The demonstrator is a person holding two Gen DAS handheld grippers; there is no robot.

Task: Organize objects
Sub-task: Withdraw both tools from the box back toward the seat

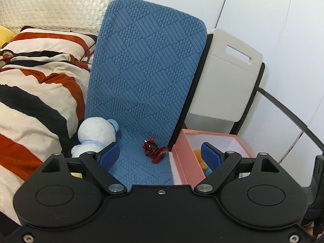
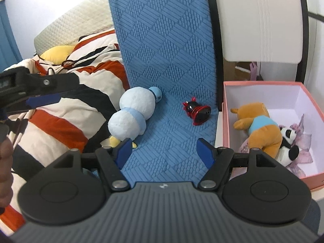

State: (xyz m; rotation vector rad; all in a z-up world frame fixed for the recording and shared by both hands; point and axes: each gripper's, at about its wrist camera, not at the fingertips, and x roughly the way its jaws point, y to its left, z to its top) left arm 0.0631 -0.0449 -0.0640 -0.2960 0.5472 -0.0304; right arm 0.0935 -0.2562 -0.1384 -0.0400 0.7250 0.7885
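A small red and black figurine (image 1: 154, 149) (image 2: 197, 111) lies on its side on a blue textured mat (image 1: 145, 77) (image 2: 168, 60). A white and light-blue plush duck (image 1: 95, 135) (image 2: 133, 113) lies at the mat's left edge. A pink box (image 1: 187, 162) (image 2: 263, 84) at the right holds an orange plush bear (image 2: 261, 127) and a panda plush (image 2: 289, 141). My left gripper (image 1: 160, 157) is open and empty, just short of the figurine. My right gripper (image 2: 165, 151) is open and empty above the mat. The left gripper also shows at the left of the right wrist view (image 2: 43, 99).
A striped orange, black and cream blanket (image 1: 34, 93) (image 2: 66, 105) covers the bed to the left. A quilted cream headboard (image 1: 50, 6) stands behind it. A white bin (image 1: 224, 77) stands behind the pink box. A yellow plush (image 2: 57, 52) lies on the blanket.
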